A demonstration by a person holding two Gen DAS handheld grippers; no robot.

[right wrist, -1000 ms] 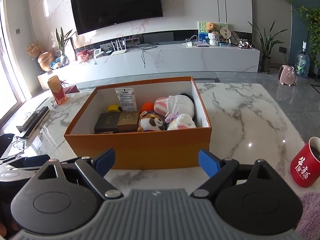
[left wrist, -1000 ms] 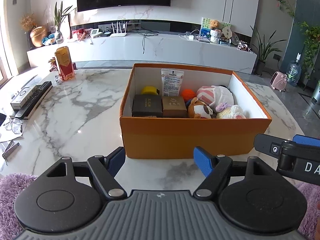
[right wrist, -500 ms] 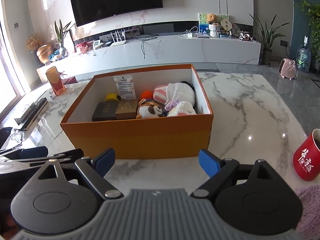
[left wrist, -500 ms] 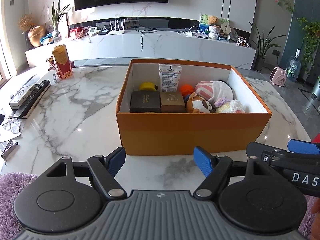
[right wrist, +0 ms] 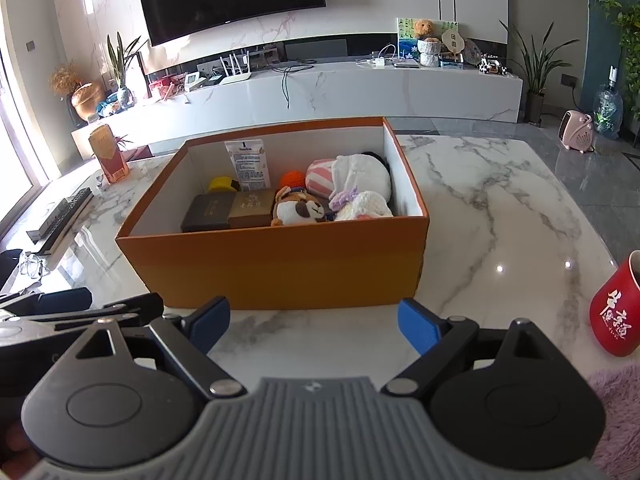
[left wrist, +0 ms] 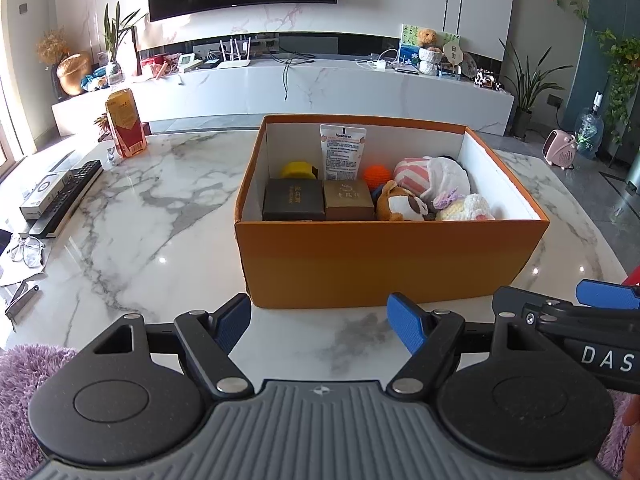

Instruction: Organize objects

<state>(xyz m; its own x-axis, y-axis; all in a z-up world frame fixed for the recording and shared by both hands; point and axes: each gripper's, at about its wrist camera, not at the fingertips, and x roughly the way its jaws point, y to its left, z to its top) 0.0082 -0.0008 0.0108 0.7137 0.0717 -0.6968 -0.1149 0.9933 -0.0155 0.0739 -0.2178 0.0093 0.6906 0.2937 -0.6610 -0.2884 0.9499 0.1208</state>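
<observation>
An orange box (left wrist: pixel 384 260) (right wrist: pixel 280 268) stands on the marble table, open at the top. Inside lie a dark box (left wrist: pixel 293 200), a tan box (left wrist: pixel 347 200), a lotion tube (left wrist: pixel 342 152), a yellow object (left wrist: pixel 297 169), an orange ball (left wrist: pixel 377 173), a dog plush (left wrist: pixel 402 204) and other soft toys (left wrist: pixel 444 176). My left gripper (left wrist: pixel 322 322) hovers open just in front of the box's near wall, holding nothing. My right gripper (right wrist: pixel 314 322) is open and empty too, beside the left one, facing the same wall.
A red mug (right wrist: pixel 616 312) stands at the right near the table edge. Remote controls (left wrist: pixel 64 196), glasses (left wrist: pixel 26 246) and a red-gold carton (left wrist: pixel 124 128) occupy the left side. Purple fluffy fabric (left wrist: pixel 24 380) lies under the near edge.
Both grippers have risen and tilted slightly, so the box sits lower in view with more of its inside showing. The box and its contents have not moved.
</observation>
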